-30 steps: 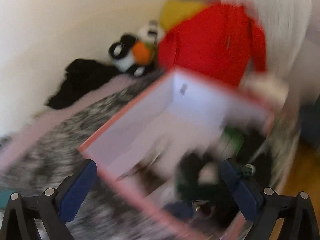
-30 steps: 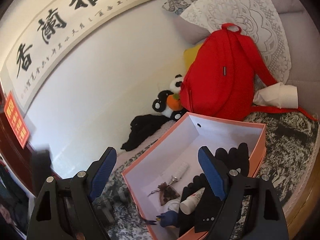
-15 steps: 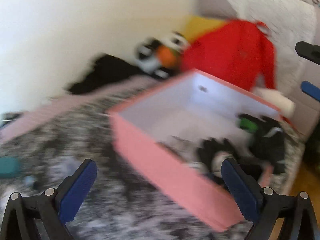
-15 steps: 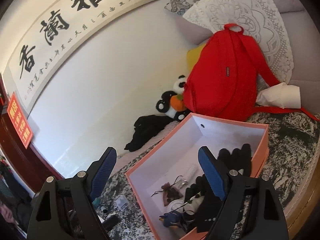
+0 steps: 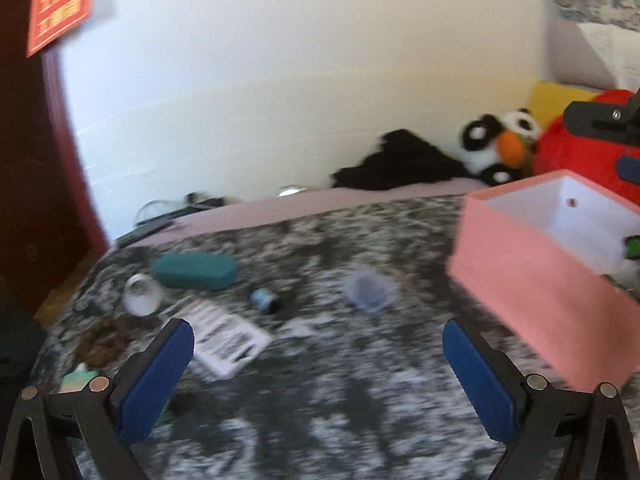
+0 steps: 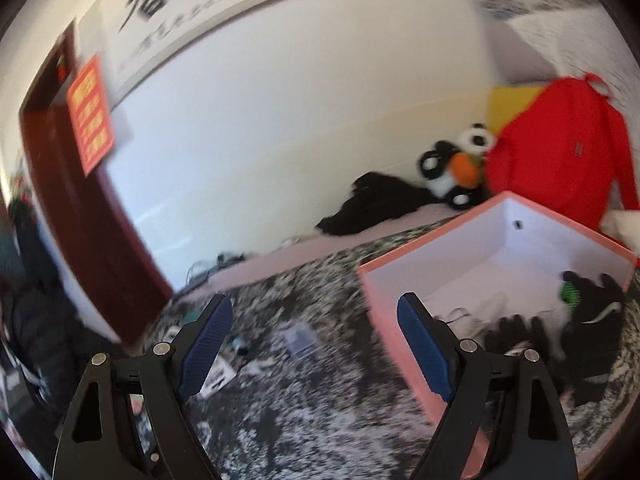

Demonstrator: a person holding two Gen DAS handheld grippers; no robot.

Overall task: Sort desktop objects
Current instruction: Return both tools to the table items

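Jaws of the left gripper [image 5: 318, 364] stand wide apart and hold nothing, hovering above the mottled grey-and-white blanket [image 5: 352, 420] that covers the bed. Ahead of the left-hand jaw lies a white printed card [image 5: 224, 338], and further ahead a teal glasses case [image 5: 195, 271]; a clear round object [image 5: 140, 294] sits just beside the case, and a brown tangled item [image 5: 105, 341] lies outside the left-hand jaw. Between the jaws and further forward rest a small blue cylinder [image 5: 265, 301] and a clear plastic cup [image 5: 370, 291], well apart from each other. The pink box [image 5: 536, 300] sits ahead of and outside the right-hand jaw, open at the top with a white interior.

The right gripper [image 6: 314, 346] is likewise spread wide and empty. From its view, the pink box [image 6: 394, 328] lies ahead of the right-hand jaw, with black gloves [image 6: 516, 330] and a green-marked dark item [image 6: 576, 294] inside it; other contents are too blurred to identify.

Beyond the box, against the white wall [image 5: 280, 80], stand a red backpack [image 6: 560, 152], a panda plush [image 6: 452, 168] touching it, and a heap of black cloth [image 5: 400, 166]. Both views are motion-blurred.
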